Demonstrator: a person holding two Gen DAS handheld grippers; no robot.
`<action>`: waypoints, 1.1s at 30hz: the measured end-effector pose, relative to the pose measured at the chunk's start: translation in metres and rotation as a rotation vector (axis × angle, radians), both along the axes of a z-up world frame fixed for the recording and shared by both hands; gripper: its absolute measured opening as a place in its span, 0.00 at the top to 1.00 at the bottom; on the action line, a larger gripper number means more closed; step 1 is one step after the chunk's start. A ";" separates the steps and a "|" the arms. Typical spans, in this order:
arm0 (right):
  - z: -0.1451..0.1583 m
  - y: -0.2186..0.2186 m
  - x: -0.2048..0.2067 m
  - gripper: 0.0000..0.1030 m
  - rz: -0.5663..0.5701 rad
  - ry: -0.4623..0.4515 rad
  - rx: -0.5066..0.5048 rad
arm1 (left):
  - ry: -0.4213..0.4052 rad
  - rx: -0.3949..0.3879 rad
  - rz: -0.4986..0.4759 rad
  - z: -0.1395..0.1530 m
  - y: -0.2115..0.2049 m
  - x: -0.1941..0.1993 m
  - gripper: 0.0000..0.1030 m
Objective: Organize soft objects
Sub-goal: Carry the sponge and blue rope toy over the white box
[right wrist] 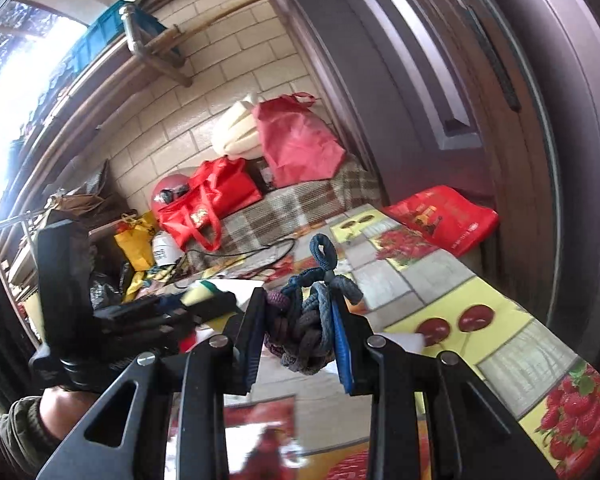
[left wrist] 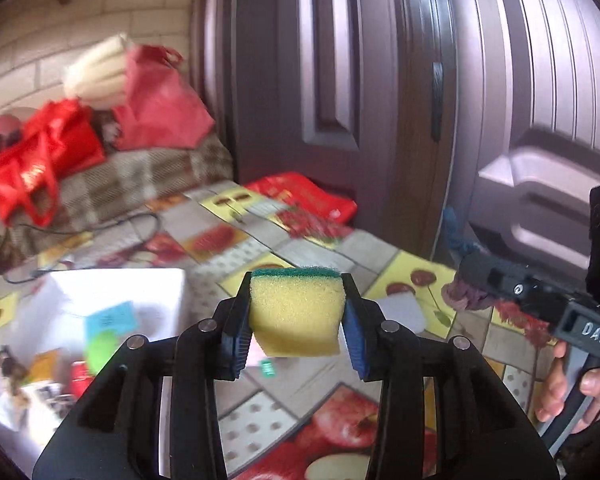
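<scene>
My left gripper [left wrist: 297, 312] is shut on a yellow sponge [left wrist: 296, 314] with a green scrub top and holds it above the fruit-print tablecloth [left wrist: 268, 412]. My right gripper [right wrist: 298, 330] is shut on a knotted rope toy [right wrist: 306, 320] in blue, grey and purple, whose loop sticks up above the fingers. The right gripper also shows in the left wrist view [left wrist: 536, 304] at the right, with the rope toy [left wrist: 466, 296] at its tip. The left gripper and sponge [right wrist: 198, 294] appear at the left of the right wrist view.
A white box [left wrist: 112, 312] with small items stands at the left on the table. Red bags [right wrist: 208, 200] and a plaid cushion [right wrist: 296, 204] lie at the far end by the brick wall. A red bag [right wrist: 444, 216] lies by the brown door [left wrist: 380, 80].
</scene>
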State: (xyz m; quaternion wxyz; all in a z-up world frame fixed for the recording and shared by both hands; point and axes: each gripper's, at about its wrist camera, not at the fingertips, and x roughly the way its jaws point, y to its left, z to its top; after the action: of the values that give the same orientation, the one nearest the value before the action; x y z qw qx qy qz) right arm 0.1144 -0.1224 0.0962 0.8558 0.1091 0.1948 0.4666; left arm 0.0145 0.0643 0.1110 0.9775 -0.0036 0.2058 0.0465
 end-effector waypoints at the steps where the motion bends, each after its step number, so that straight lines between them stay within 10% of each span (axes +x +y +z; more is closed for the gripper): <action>1: 0.004 0.002 -0.003 0.71 0.008 -0.008 0.001 | -0.013 0.000 0.015 0.004 0.004 -0.005 0.62; 33: 0.072 0.085 -0.055 0.71 0.126 -0.173 -0.030 | -0.235 -0.197 0.276 0.068 0.136 -0.109 0.62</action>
State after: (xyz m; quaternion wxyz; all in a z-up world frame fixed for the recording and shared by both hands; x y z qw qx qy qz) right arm 0.0596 -0.0379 0.1680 0.8399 0.0430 0.1339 0.5242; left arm -0.0940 0.2008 0.1793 0.9740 -0.1329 0.0914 0.1590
